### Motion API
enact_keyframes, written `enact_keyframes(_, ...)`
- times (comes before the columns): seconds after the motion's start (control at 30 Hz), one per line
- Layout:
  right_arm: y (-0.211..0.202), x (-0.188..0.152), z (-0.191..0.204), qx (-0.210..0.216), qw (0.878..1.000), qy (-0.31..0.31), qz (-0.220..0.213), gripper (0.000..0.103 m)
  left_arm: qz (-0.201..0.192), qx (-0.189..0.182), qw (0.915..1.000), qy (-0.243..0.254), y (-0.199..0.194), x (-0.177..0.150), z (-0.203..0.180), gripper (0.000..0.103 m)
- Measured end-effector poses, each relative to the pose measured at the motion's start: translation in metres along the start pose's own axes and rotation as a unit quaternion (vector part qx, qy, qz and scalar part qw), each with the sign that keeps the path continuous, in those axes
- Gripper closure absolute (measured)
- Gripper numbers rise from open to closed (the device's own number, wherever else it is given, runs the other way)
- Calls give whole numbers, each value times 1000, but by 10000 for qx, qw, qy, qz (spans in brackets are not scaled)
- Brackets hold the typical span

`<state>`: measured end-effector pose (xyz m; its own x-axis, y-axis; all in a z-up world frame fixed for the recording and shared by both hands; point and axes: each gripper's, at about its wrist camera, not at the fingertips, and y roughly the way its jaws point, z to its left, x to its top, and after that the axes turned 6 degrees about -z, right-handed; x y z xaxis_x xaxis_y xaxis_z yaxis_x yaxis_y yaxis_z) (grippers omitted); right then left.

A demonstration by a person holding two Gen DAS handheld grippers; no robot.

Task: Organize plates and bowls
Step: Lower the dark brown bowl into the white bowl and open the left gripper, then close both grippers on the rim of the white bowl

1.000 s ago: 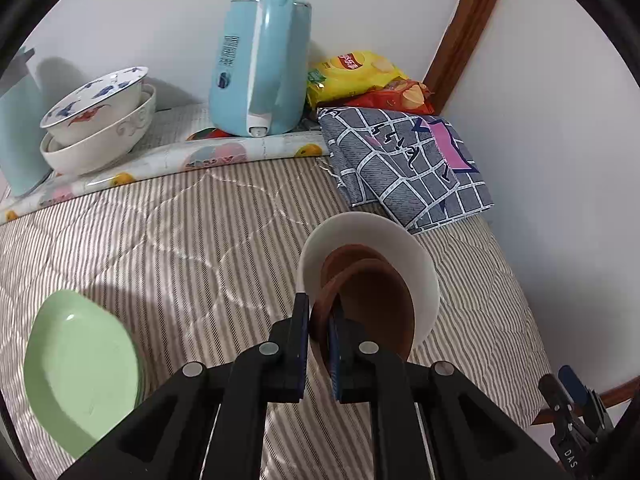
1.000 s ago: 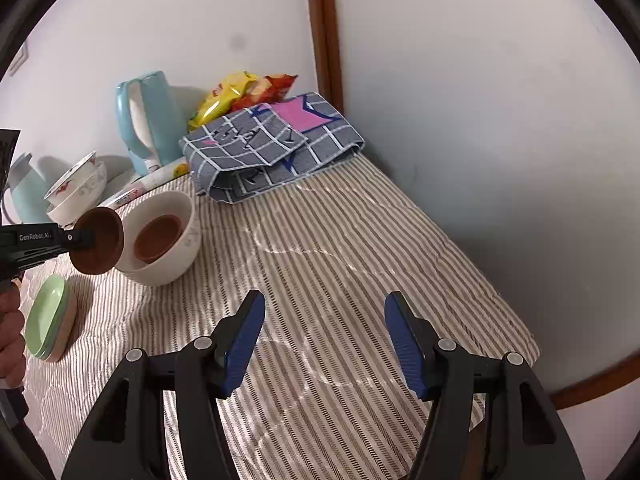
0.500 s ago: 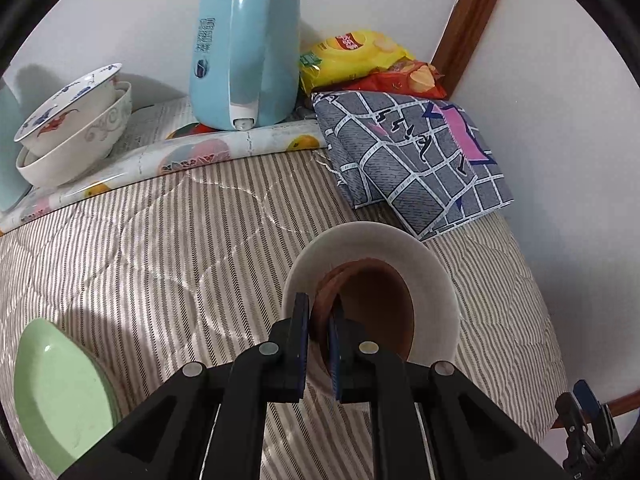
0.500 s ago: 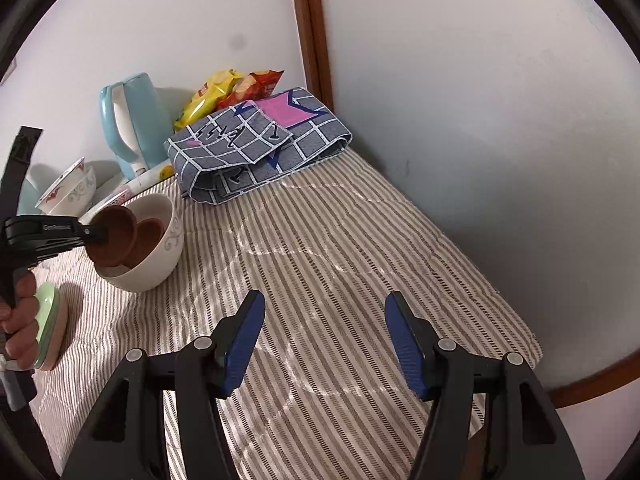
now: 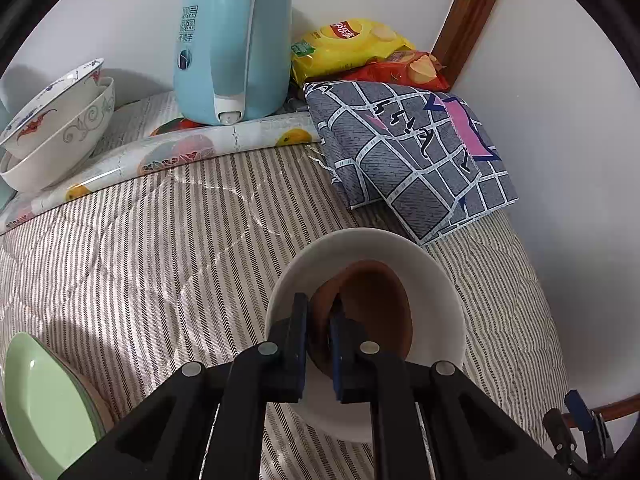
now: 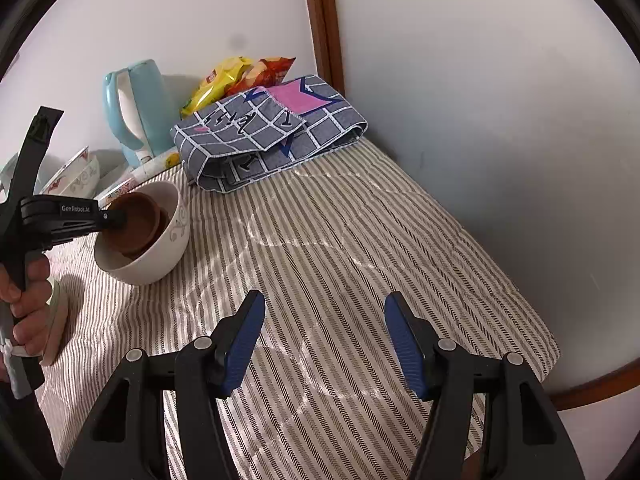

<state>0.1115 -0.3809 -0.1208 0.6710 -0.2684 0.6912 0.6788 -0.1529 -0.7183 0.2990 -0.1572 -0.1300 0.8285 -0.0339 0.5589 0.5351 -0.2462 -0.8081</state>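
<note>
My left gripper [image 5: 319, 312] is shut on the rim of a small brown bowl [image 5: 376, 312] and holds it inside a large white bowl [image 5: 440, 280], on top of another brown bowl. The right wrist view shows the same: left gripper [image 6: 116, 218], brown bowl [image 6: 136, 220], white bowl [image 6: 160, 256]. My right gripper [image 6: 324, 340] is open and empty above the striped bedding, right of the white bowl. Two stacked patterned bowls [image 5: 56, 128] stand at the back left. A green plate [image 5: 44, 404] lies at the near left.
A light blue kettle [image 5: 232, 40] stands at the back by the wall, on a rolled fruit-print mat [image 5: 160, 156]. Snack bags [image 5: 360, 52] and a folded grey checked cloth [image 5: 416, 152] lie in the back corner. Walls close the back and right sides.
My left gripper has carried the brown bowl forward and down into the white bowl, onto the brown bowl there. My right gripper has stayed open and nearly still.
</note>
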Motion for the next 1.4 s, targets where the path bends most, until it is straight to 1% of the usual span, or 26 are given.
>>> enact_keyframes(0.33,7,-1,12,30,9998,-127,129,41,58,-134,9999,-61,7,0,0,93)
enact_keyframes(0.67,11,-4,31,70,9992,-301,242,42,-20,-212,9998,28,7,-3,0,92)
enact_keyframes(0.73,11,-4,34,76,9991,-325,252,41,-8,-268,9996,18,6,-3,1,89)
enact_keyframes(0.77,10,-4,35,87,9991,-328,252,41,7,-271,9996,23,6,-3,0,85)
enact_keyframes(0.83,9,-4,39,107,9991,-339,247,41,65,-278,9996,41,7,-5,0,84)
enact_keyframes(1.03,4,-4,49,168,9987,-428,230,41,76,-287,9995,98,-3,-8,-1,83)
enact_keyframes(1.13,0,-2,53,227,9986,-447,185,41,-43,-271,9995,155,-16,-7,0,80)
enact_keyframes(1.23,-5,3,57,304,9985,-451,92,41,-193,-255,9992,222,-31,-5,1,73)
enact_keyframes(1.3,-10,8,59,411,9984,-397,-57,41,-304,-192,9990,262,-42,-5,4,67)
enact_keyframes(1.4,-16,17,60,486,9981,-308,-222,41,-372,-106,9989,278,-52,-6,9,64)
